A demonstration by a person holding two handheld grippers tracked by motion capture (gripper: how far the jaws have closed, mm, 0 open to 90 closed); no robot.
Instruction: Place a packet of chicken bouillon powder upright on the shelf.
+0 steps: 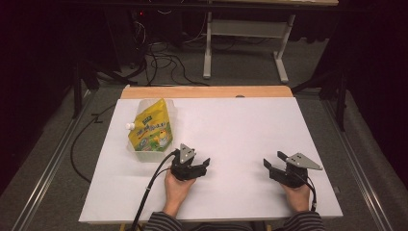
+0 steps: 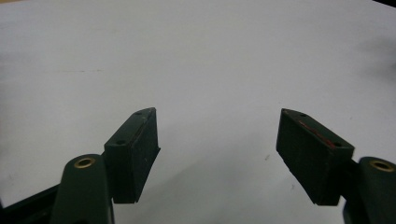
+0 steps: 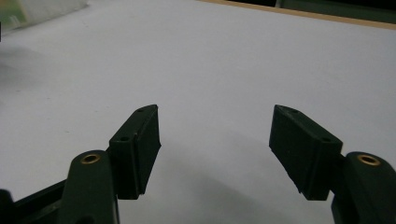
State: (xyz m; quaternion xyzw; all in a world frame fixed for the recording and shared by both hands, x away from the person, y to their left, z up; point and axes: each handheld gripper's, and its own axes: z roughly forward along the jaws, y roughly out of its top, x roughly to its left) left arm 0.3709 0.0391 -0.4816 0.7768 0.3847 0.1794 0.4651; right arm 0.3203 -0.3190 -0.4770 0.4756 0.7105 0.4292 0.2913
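Two wide-open, empty tools, left tool [image 1: 201,162] and right tool [image 1: 273,160], low over the white table [image 1: 231,130].

Your sleeves: striped. Left gripper [image 1: 201,163], right gripper [image 1: 273,160]: black two-jaw bodies, grey three-cornered top plates, brass-ringed pivot holes, trailing black cables.

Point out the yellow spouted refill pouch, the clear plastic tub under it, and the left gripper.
Yellow spouted refill pouch [image 1: 151,127], high view, middle of its printed front.
Clear plastic tub [image 1: 144,155], high view, near wall.
Left gripper [image 2: 217,140], left gripper view, midway between open jaws.
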